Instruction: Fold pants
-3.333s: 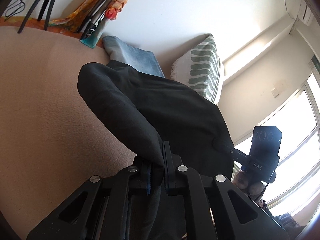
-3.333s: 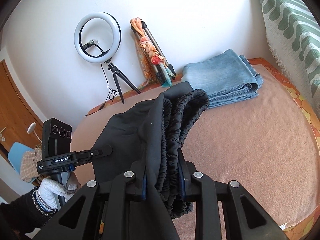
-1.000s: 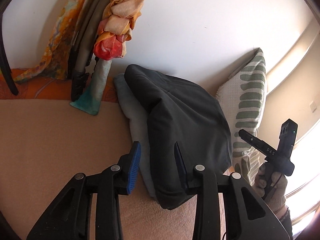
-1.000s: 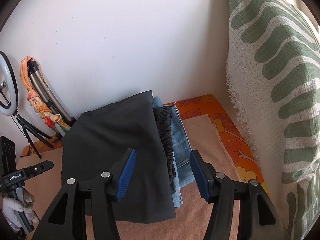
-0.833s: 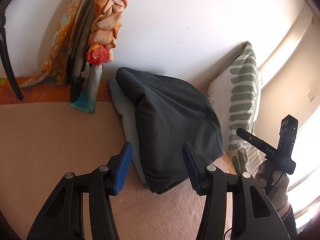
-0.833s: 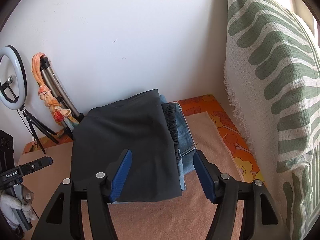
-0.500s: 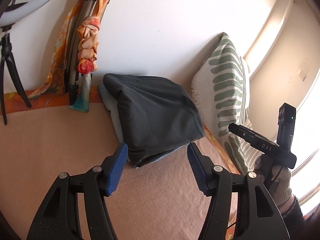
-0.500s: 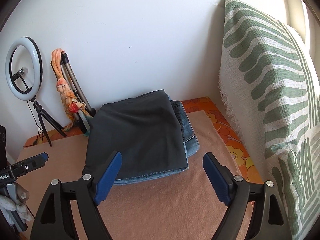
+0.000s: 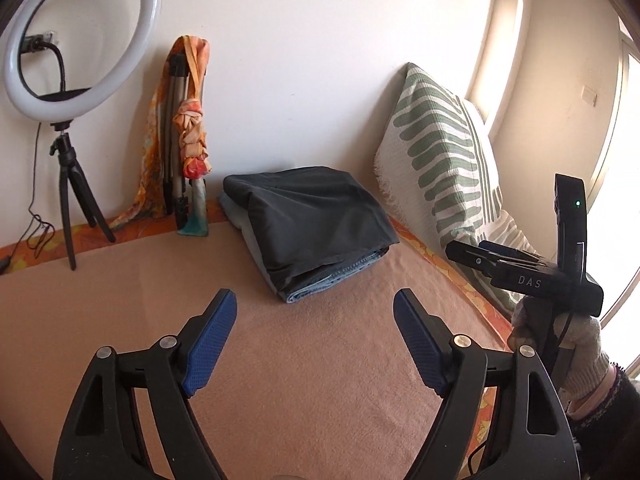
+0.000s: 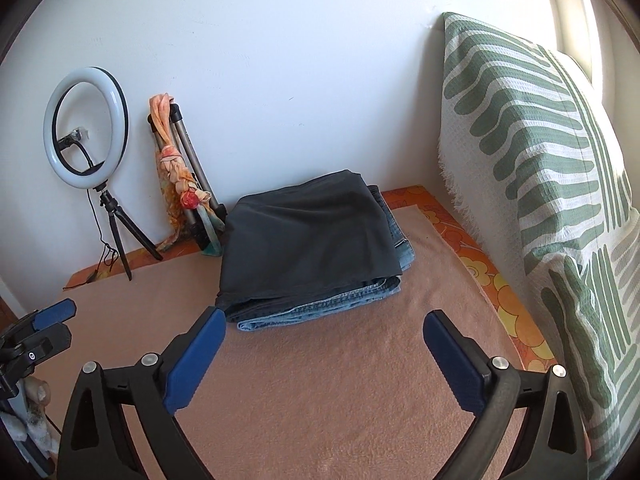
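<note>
The dark pants [image 9: 312,208] [image 10: 304,240] are seen folded flat atop folded jeans [image 9: 332,276] [image 10: 320,304]. Both the left tool [image 9: 314,346] and right tool [image 10: 324,356] are held wide open, empty.

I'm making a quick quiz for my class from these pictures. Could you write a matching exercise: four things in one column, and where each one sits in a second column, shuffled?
Things:
1. black pants
2. blue jeans
3. ring light
4. green-striped pillow

Places:
A. on a small tripod at the left by the wall
B. folded, on top of the pile
C. standing against the wall at the right
D. folded, at the bottom of the pile

Pairs: 1-B, 2-D, 3-A, 4-C
</note>
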Motion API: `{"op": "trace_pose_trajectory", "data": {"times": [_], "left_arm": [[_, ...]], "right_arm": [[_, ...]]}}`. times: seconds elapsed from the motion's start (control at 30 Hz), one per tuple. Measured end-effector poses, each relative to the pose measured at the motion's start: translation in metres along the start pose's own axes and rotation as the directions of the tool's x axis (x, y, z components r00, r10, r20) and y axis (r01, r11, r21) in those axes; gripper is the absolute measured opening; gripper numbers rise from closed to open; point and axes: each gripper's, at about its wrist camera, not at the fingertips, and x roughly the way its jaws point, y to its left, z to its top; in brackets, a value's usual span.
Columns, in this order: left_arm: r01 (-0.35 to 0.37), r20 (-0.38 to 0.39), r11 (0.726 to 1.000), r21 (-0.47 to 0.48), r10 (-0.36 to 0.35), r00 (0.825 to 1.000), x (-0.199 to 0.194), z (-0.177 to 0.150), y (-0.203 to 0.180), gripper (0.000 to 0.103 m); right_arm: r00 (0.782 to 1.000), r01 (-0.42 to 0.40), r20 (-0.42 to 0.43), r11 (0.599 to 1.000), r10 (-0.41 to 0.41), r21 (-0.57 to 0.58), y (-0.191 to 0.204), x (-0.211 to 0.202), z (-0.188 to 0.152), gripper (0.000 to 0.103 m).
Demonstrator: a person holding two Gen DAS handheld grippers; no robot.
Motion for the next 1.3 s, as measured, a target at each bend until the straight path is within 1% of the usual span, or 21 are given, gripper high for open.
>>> {"op": "trace_pose_trajectory", "data": {"times": [0.07, 0.17, 0.23, 0.37, 0.43, 0.6, 0.73, 0.8, 0.9, 0.93, 1.03, 1.2, 1.27, 1.3], "left_arm": [[-0.024, 0.002, 1.000, 0.015, 0.024, 1.000, -0.006, -0.006, -0.002, 0.081], [-0.036, 0.001, 0.999, 0.004, 0.036, 0.999, -0.014, -0.015, -0.001, 0.081], [-0.069, -0.005, 0.998, -0.003, 0.069, 0.998, -0.018, -0.021, -0.001, 0.081], [-0.134, 0.001, 0.991, 0.022, 0.134, 0.991, -0.026, -0.032, -0.005, 0.081], [-0.140, 0.002, 0.990, 0.024, 0.140, 0.990, -0.028, -0.037, -0.005, 0.081], [-0.148, -0.017, 0.989, -0.005, 0.148, 0.989, -0.026, -0.049, -0.003, 0.081], [-0.162, 0.018, 0.987, -0.020, 0.162, 0.987, -0.028, -0.059, 0.000, 0.081], [-0.173, 0.017, 0.985, -0.006, 0.173, 0.985, -0.026, -0.062, 0.001, 0.081], [-0.217, -0.003, 0.976, 0.019, 0.217, 0.976, -0.020, -0.065, 0.000, 0.084], [-0.221, -0.010, 0.975, 0.019, 0.221, 0.975, -0.019, -0.065, 0.000, 0.084], [-0.202, -0.030, 0.979, 0.003, 0.202, 0.979, -0.018, -0.068, 0.000, 0.084], [-0.194, -0.036, 0.981, 0.003, 0.194, 0.980, -0.017, -0.070, -0.002, 0.084], [-0.225, -0.033, 0.974, 0.016, 0.225, 0.974, -0.017, -0.070, -0.004, 0.090], [-0.233, -0.030, 0.972, 0.026, 0.234, 0.972, -0.018, -0.070, -0.004, 0.090]], "right_arm": [[1.000, 0.004, 0.004, 1.000, -0.004, -0.016, 0.008, -0.006, -0.008, 0.101], [1.000, 0.006, 0.009, 1.000, -0.006, -0.027, 0.019, -0.014, -0.019, 0.102], [1.000, 0.008, 0.017, 1.000, -0.008, -0.030, 0.024, -0.020, -0.025, 0.102], [0.999, 0.033, 0.043, 0.999, -0.031, -0.039, 0.032, -0.033, -0.039, 0.103], [0.999, 0.032, 0.044, 0.999, -0.031, -0.039, 0.034, -0.036, -0.045, 0.103], [0.998, 0.036, 0.044, 0.999, -0.035, -0.020, 0.034, -0.039, -0.056, 0.103], [0.997, 0.046, 0.061, 0.999, -0.045, -0.023, 0.036, -0.040, -0.062, 0.103], [0.997, 0.047, 0.064, 0.998, -0.045, -0.029, 0.038, -0.039, -0.066, 0.103], [0.997, 0.048, 0.059, 0.997, -0.045, -0.053, 0.042, -0.037, -0.069, 0.103], [0.997, 0.049, 0.060, 0.997, -0.046, -0.056, 0.042, -0.037, -0.070, 0.103], [0.996, 0.055, 0.074, 0.997, -0.051, -0.050, 0.042, -0.041, -0.072, 0.103], [0.995, 0.050, 0.082, 0.998, -0.048, -0.025, 0.040, -0.042, -0.071, 0.103], [0.996, 0.049, 0.077, 0.999, -0.047, -0.020, 0.040, -0.041, -0.072, 0.103], [0.996, 0.049, 0.074, 0.999, -0.047, -0.020, 0.040, -0.040, -0.073, 0.103]]}}
